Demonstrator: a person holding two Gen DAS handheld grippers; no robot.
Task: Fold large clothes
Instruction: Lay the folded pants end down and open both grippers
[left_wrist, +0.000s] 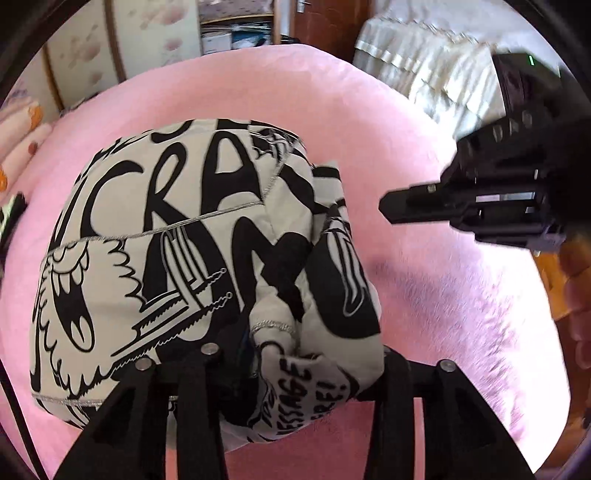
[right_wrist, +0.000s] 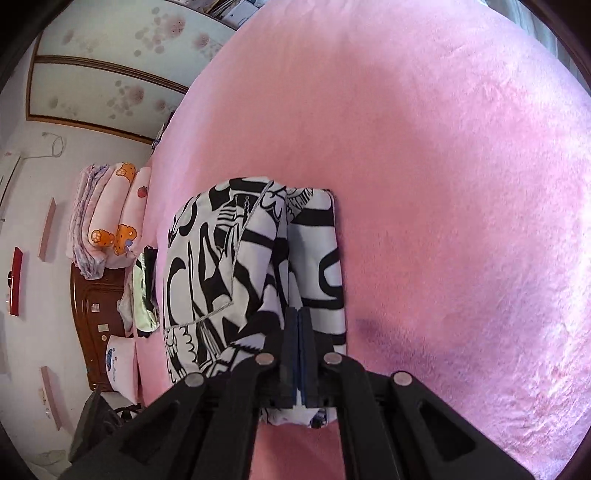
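Because the printed garment (left_wrist: 192, 258) is soft, thick and bulky, grip through its stacked folded edge. Left gripper (left_wrist: 295, 354): spread wide around the near hem bundle. Right gripper (right_wrist: 300, 325): pads pressed together, empty.

The white garment (left_wrist: 177, 258) with bold black graffiti print lies folded in a compact bundle.
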